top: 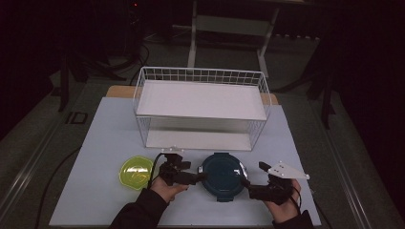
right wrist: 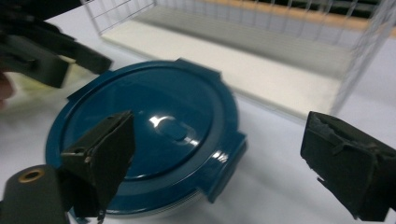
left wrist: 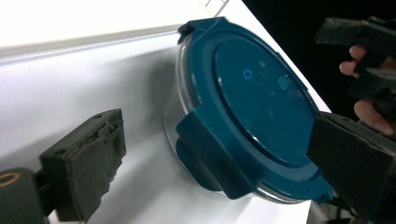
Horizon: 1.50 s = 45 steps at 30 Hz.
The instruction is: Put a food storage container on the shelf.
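A pale grey-white table (top: 100, 191) carries a white wire rack (top: 200, 107) toward its far side. Nearer the front edge, a round container with a dark teal lid (top: 222, 174) sits beside a yellow-green lid (top: 136, 171), apart.

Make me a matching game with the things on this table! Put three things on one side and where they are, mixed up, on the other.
Things:
1. round container with blue lid
2. yellow-green lid
3. white wire shelf

Places:
A. at the back of the table
B. between the two tools
C. far left, beside the left tool

Pairs: 1-B, 2-C, 3-A
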Tool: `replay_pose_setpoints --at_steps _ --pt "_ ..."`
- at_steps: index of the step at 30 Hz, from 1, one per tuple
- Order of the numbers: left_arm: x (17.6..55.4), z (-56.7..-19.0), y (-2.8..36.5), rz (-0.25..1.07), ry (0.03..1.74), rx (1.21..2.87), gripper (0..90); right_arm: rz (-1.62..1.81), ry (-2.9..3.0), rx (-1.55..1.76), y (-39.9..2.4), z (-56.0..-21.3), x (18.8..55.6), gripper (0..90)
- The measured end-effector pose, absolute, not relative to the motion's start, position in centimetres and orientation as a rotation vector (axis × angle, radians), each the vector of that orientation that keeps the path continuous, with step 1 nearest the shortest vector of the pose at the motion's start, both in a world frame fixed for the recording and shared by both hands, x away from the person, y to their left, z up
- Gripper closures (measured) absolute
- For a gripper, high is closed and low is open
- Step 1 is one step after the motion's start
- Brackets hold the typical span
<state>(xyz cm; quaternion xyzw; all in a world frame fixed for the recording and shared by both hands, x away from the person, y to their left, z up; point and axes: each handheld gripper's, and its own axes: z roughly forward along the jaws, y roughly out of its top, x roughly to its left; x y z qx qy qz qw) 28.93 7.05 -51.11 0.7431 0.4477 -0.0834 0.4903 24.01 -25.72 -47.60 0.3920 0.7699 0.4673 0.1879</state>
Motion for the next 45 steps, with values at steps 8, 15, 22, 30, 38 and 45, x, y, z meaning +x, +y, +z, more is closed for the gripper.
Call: replay_pose_setpoints --at_steps 8,15,22,30,38,45 --pt "29.6 -52.3 7.0 -0.351 1.213 1.759 27.9 1.306 2.164 1.141 -25.7 -47.8 24.1 9.8" --pt "30.1 -53.3 7.7 -0.631 1.247 1.663 46.2 1.306 2.175 1.139 -25.5 -47.8 24.1 10.0" --pt "30.2 -53.4 7.7 -0.638 1.222 1.665 48.5 1.314 2.192 1.188 -26.0 -47.9 24.3 13.8" --pt "29.6 -52.7 7.5 -0.575 1.148 1.694 52.1 1.358 2.267 1.32 -27.2 -48.6 24.9 21.6" --pt "28.9 -52.2 7.6 -0.539 1.095 1.738 53.2 1.381 2.34 1.406 -28.0 -49.2 24.8 36.7" --pt "28.4 -51.9 7.6 -0.502 1.033 1.773 53.8 1.468 2.431 1.459 -28.3 -49.4 25.2 48.1"
